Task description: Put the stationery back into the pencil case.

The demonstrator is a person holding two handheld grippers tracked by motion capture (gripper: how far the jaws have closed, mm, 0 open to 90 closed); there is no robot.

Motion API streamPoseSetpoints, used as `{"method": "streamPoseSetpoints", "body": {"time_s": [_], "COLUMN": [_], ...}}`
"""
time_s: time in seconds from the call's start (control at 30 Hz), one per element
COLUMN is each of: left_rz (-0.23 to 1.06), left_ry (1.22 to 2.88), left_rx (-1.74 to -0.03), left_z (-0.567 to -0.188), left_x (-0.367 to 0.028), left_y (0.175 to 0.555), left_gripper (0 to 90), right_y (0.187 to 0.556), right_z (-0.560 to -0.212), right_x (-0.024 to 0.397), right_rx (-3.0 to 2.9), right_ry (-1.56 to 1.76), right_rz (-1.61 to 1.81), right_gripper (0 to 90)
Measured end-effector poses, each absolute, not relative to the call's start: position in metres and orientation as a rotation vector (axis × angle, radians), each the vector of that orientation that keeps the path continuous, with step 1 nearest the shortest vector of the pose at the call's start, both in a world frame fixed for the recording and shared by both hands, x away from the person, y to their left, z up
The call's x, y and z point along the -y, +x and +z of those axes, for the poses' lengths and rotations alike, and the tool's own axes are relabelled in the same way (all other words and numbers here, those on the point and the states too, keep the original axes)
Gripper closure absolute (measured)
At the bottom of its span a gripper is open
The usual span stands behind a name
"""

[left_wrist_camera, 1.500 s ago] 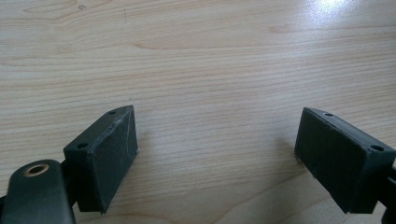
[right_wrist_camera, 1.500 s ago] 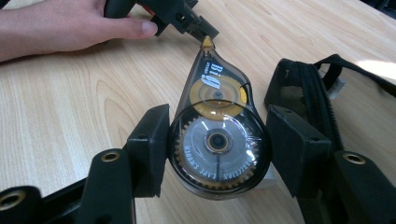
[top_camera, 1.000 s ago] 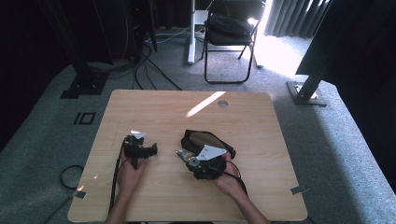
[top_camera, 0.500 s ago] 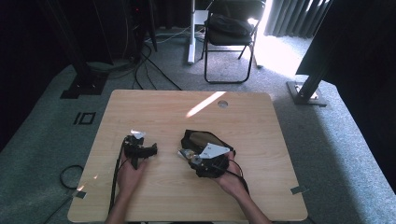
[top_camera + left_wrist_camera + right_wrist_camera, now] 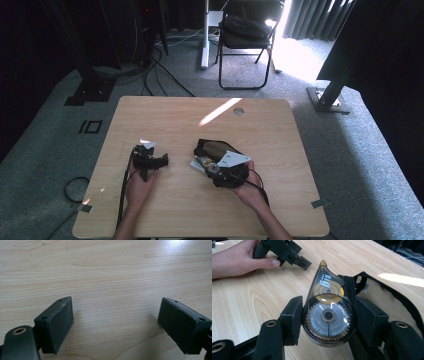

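the right gripper [image 5: 328, 322] pinches a clear, teardrop-shaped plastic correction tape dispenser [image 5: 328, 315] with yellow and white inner wheels; both black jaws press against the sides of its round body. its narrow yellow tip points away from the camera, toward the left gripper [image 5: 294, 258] farther off. in the high view the right gripper [image 5: 212, 167] sits near the middle of the light wooden table [image 5: 280, 145], held by the person's right hand [image 5: 250, 192], and the dispenser is hard to make out there.

just behind the dispenser lies a black fabric pouch [image 5: 372, 292] with a dark strap, lying open on the tabletop; in the high view the pouch [image 5: 212, 148] shows a tan inside and lies just beyond the right gripper.

the left gripper [image 5: 116, 325] rests low over bare wood, its two black jaws spread wide with nothing between them. in the high view the left gripper [image 5: 150, 160] lies on the table's left half, the person's left hand [image 5: 140, 187] on its handle, apart from the pouch.
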State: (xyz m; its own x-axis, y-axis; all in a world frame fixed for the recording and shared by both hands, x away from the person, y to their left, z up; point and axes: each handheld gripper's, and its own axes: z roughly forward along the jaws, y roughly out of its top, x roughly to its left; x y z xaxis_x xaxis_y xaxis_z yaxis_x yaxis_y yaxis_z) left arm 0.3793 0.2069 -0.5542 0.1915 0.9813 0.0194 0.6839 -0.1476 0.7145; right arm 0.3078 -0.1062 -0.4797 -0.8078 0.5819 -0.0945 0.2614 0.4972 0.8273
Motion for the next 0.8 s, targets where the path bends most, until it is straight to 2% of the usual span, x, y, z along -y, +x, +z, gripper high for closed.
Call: {"method": "streamPoseSetpoints", "body": {"time_s": [0.8], "left_rz": [0.675], "left_ry": [1.9], "left_rx": [-1.553], "left_z": [-0.554], "left_x": [-0.207], "left_y": [0.379], "left_gripper": [13.4], "right_y": [0.32], "right_z": [-0.473], "right_x": [0.119], "right_rx": [-2.342], "right_ry": [0.753], "right_rz": [1.231], "right_gripper": [41.6]}}
